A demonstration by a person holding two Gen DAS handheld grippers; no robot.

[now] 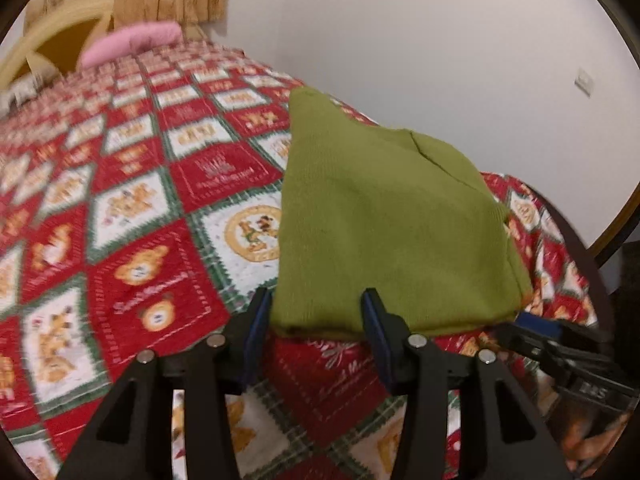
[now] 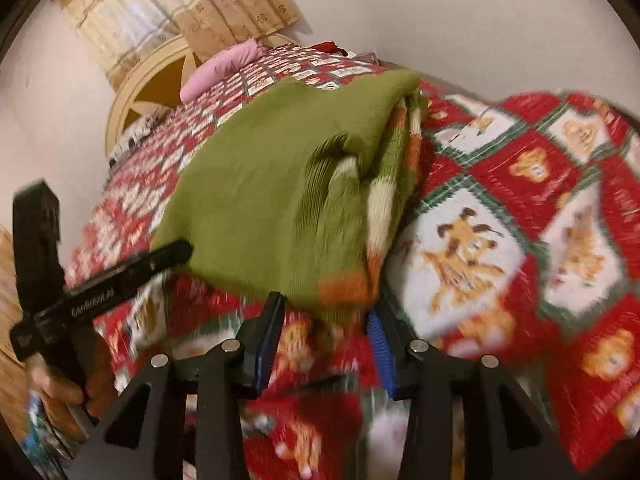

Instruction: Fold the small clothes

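A folded green knit sweater (image 1: 384,220) lies on the red patchwork bedspread (image 1: 132,208). My left gripper (image 1: 316,304) is open, its jaws just short of the sweater's near edge, holding nothing. In the right wrist view the sweater (image 2: 272,184) shows striped orange and cream layers at its right side. My right gripper (image 2: 326,312) is open at the sweater's near corner, empty. The right gripper also shows in the left wrist view (image 1: 560,340) at the lower right. The left gripper shows in the right wrist view (image 2: 132,272) at the left, held by a hand.
A pink pillow (image 1: 132,42) lies at the head of the bed by a cream headboard (image 1: 60,36). A white wall (image 1: 440,48) runs along the bed's far side. The bedspread is bunched up at the right (image 2: 540,208).
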